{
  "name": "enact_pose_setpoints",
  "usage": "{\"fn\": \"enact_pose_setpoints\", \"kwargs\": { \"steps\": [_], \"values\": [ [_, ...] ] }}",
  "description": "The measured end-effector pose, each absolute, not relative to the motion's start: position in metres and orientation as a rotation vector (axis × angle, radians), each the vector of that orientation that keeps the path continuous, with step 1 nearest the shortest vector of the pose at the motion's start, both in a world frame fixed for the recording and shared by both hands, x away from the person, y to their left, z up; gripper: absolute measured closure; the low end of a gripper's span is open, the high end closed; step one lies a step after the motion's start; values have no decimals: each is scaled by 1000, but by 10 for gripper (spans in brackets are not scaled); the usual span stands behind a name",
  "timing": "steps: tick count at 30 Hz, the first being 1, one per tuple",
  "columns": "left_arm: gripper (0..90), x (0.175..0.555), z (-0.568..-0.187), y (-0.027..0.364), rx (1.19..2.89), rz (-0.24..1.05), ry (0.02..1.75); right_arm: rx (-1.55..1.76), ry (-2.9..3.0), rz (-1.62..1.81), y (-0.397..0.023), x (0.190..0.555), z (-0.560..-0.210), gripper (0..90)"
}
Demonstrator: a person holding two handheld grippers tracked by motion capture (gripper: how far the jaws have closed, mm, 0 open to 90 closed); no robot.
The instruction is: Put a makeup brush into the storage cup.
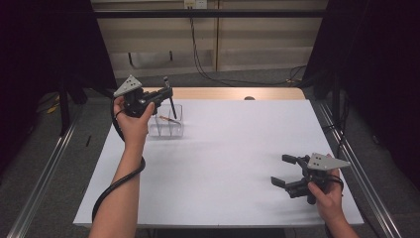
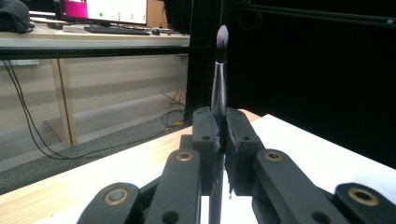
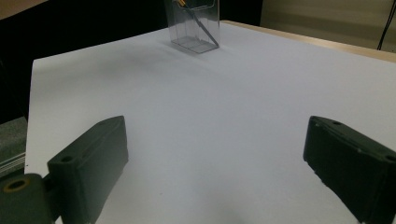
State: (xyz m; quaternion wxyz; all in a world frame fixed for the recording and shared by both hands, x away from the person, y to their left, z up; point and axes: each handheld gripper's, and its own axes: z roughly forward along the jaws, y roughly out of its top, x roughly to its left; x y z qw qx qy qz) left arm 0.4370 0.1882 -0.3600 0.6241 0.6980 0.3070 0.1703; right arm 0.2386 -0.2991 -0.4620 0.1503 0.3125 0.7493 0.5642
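Brush [image 2: 219, 79] stands upright, pinched in the left tool [image 2: 222, 140]; right tool [image 3: 215, 154] gapes wide.

A lab: black curtains [image 1: 44, 44] screen a white test table [image 1: 223, 163], with a monitor [image 2: 116, 10] on a desk behind.

The left hand-held gripper [image 1: 166, 95] pinches a dark brush [image 1: 171, 99] above a clear box [image 1: 167, 121]. The right hand-held gripper [image 1: 283, 171], jaws apart, rests on the white surface [image 1: 223, 158].

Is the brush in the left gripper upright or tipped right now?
Nearly upright. The brush is clamped in the left gripper, bristles up; in the high view it leans slightly over the clear holder.
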Motion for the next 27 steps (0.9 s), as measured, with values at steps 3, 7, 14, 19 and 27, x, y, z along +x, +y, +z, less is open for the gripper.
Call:
{"fn": "enact_pose_setpoints", "kwargs": {
  "steps": [3, 7, 14, 19, 27],
  "values": [
    [837, 438, -362, 187, 1600, 392, 713, 900, 2151, 1621, -299, 238, -462, 61],
    [837, 440, -365, 185, 1611, 400, 719, 894, 2154, 1621, -299, 238, -462, 61],
    [837, 443, -365, 187, 1615, 430, 735, 894, 2154, 1624, -299, 238, -462, 61],
    [837, 447, -368, 185, 1617, 438, 745, 888, 2158, 1626, -298, 238, -462, 61],
    [836, 451, -376, 180, 1615, 440, 769, 885, 2158, 1630, -299, 237, -462, 61]
  ]
}}
